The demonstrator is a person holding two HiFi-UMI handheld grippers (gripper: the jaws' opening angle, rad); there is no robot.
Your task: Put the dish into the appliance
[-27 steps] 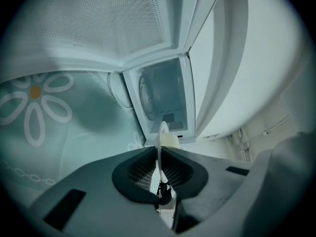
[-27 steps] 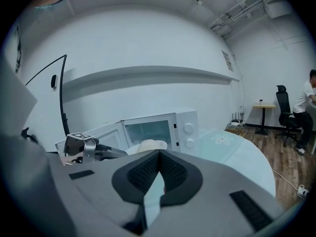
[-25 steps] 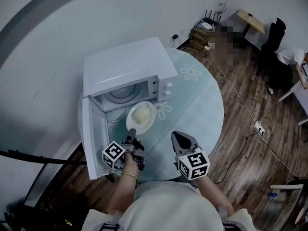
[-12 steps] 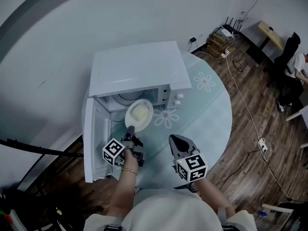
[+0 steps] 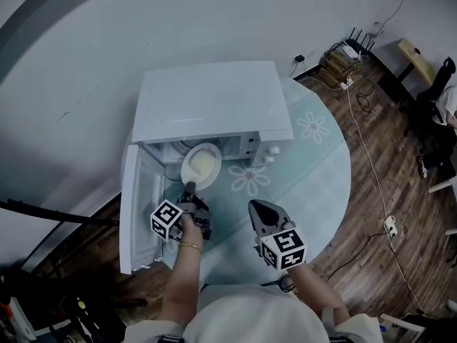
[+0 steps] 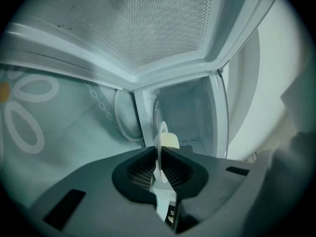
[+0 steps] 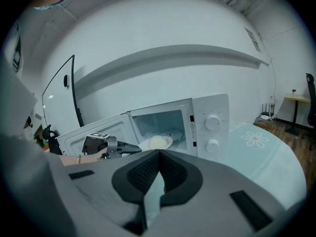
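Glossy dish, smooth white microwave, wooden floor

The left gripper and right gripper are dark grey, with ribbed pads lining the jaws. Behind the jaws each carries a white cube printed with black square markers. Further back, a thin bracelet circles the left wrist; the top is pale.

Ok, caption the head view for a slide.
Left gripper holds the dish at the open microwave's mouth; right gripper hangs empty.
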